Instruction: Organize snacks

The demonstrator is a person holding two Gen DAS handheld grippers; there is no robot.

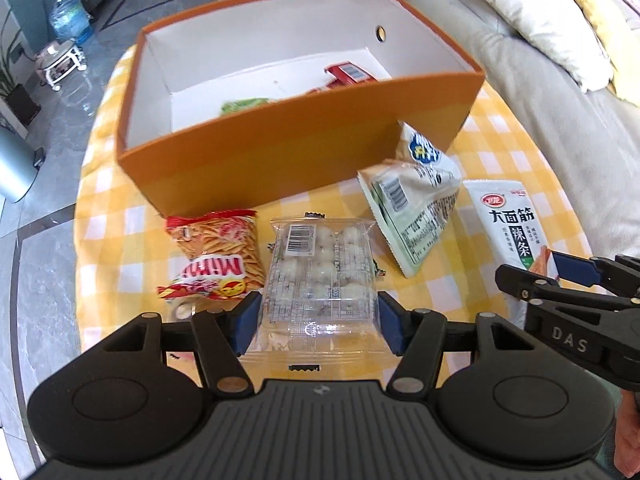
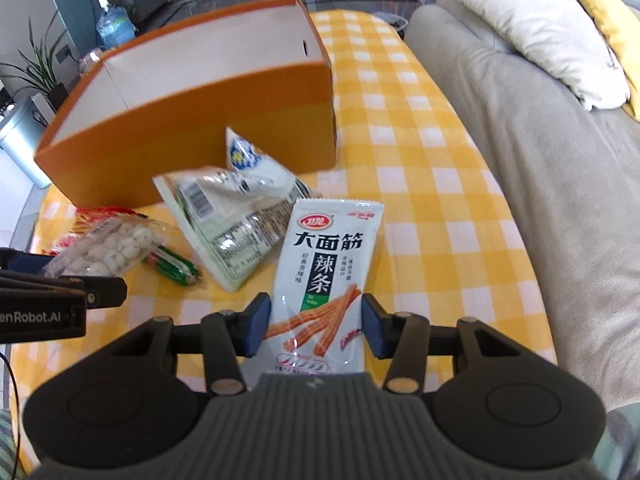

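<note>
Each tool straddles its packet lengthwise, jaws open: left tool [image 1: 316, 322] around the clear ball-snack pack [image 1: 318, 276], right tool [image 2: 315, 326] around the spicy-strip packet [image 2: 326, 264], the orange box [image 1: 280, 148] straight ahead

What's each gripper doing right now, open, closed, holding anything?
Left gripper: open, blue pads straddling the clear packet of white balls, no clamp visible.
Right gripper: open, pads either side of the white latiao packet, not squeezing it.

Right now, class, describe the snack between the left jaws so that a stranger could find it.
Start at the orange box on the yellow checked cloth. In front of it, right of the red Mimi stick packet, lies a clear packet of white balls: the only transparent wrapper.
</note>
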